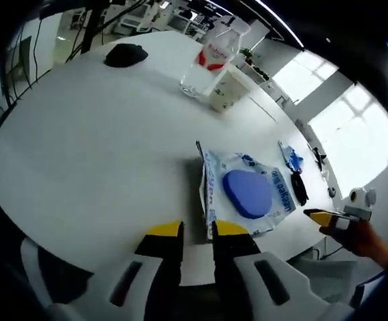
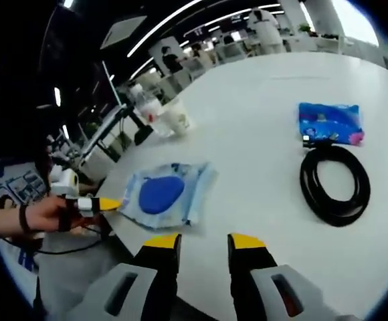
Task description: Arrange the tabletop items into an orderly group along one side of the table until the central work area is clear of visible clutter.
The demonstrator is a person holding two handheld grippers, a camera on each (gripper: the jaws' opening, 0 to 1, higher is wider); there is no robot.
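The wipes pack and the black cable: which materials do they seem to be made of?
The wipes pack looks like soft, glossy plastic film: it wrinkles and shines, with a smooth blue oval that is probably a harder plastic lid. The black cable looks like matte rubber or plastic sheathing, bending in loose coils on the white table.

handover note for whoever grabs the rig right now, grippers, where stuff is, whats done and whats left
Left gripper: jaws slightly apart, holding nothing, just short of the wet wipes pack.
Right gripper: jaws apart, empty, over bare white table.
Items: wipes pack near the table edge; coiled black cable with a blue snack packet beside it; water bottle and paper cup together further along; a black object apart at the far side.
Done: nothing visibly grouped beyond bottle and cup.
Left: gather everything along one side.
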